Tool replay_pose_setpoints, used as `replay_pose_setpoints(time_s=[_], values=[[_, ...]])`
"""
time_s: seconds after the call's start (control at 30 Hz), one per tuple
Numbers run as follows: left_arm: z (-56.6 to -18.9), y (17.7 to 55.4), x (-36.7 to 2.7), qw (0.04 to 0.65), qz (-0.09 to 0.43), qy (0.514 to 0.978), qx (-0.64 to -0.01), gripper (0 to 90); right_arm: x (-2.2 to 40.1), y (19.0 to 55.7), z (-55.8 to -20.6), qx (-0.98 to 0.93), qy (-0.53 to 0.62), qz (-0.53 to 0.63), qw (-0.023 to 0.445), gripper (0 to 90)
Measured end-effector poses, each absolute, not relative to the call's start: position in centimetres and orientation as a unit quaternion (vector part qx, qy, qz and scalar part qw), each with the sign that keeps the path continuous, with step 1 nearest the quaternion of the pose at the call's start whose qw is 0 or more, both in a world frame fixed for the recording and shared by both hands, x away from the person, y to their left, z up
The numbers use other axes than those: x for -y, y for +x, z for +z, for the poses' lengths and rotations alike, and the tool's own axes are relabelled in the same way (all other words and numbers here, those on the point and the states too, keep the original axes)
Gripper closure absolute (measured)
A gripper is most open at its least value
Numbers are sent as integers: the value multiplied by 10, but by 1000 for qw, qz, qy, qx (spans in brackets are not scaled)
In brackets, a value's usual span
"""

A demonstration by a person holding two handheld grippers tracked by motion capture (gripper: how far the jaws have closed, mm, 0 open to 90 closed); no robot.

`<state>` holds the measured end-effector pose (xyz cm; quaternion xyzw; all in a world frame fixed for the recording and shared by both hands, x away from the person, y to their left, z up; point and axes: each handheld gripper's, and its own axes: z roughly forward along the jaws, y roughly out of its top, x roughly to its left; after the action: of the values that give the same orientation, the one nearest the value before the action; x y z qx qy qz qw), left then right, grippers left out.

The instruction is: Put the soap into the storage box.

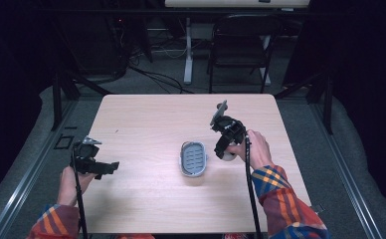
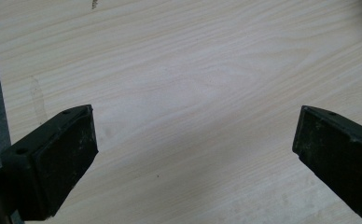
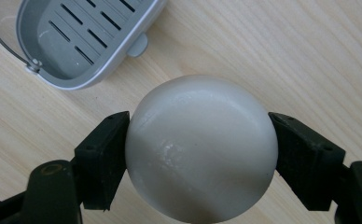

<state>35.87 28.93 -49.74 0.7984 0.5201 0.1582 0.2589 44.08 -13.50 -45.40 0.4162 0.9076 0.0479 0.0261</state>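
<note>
A pale wooden table (image 1: pixel 146 119) stands in a dark room, with a folding chair (image 1: pixel 238 42) beyond its far edge; a person in plaid sleeves reaches in from the near side, one gripper in each hand.

Near the middle of the table lies a grey soap dish (image 1: pixel 193 158), oval, with slots in its floor and a thin wire handle at one end; it sits flat and holds nothing.

The right gripper (image 1: pixel 226 151) hangs just beside the dish, on its right, tilted downward; in the right gripper view its two black jaws clamp a smooth white soap (image 3: pixel 201 147), rounded like an egg, one pad pressed to each side; the soap bulges well past the fingers (image 3: pixel 103 156) above and below; the dish's corner shows just beyond it at upper left, apart from the soap; whether the soap rests on the wood or is clear of it I cannot tell.

The left gripper (image 1: pixel 106 168) hovers near the table's left edge, well apart from dish and soap; in the left gripper view its jaws stand wide apart, with bare wood between the fingers (image 2: pixel 62 154).
</note>
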Motion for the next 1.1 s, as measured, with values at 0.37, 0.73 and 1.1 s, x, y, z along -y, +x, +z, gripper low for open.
replay_pose_setpoints(time_s=[0.37, 0.73, 1.1], values=[[-498, 359, -289, 259, 157, 799, -519, 0, 118, 445, -451, -914, 401, 51, 25, 235], [-498, 359, -289, 258, 157, 799, -519, 0, 101, 449, -454, -919, 390, 52, 19, 235], [-498, 359, -289, 258, 156, 800, -519, 0, 86, 454, -458, -925, 376, 51, 12, 235]])
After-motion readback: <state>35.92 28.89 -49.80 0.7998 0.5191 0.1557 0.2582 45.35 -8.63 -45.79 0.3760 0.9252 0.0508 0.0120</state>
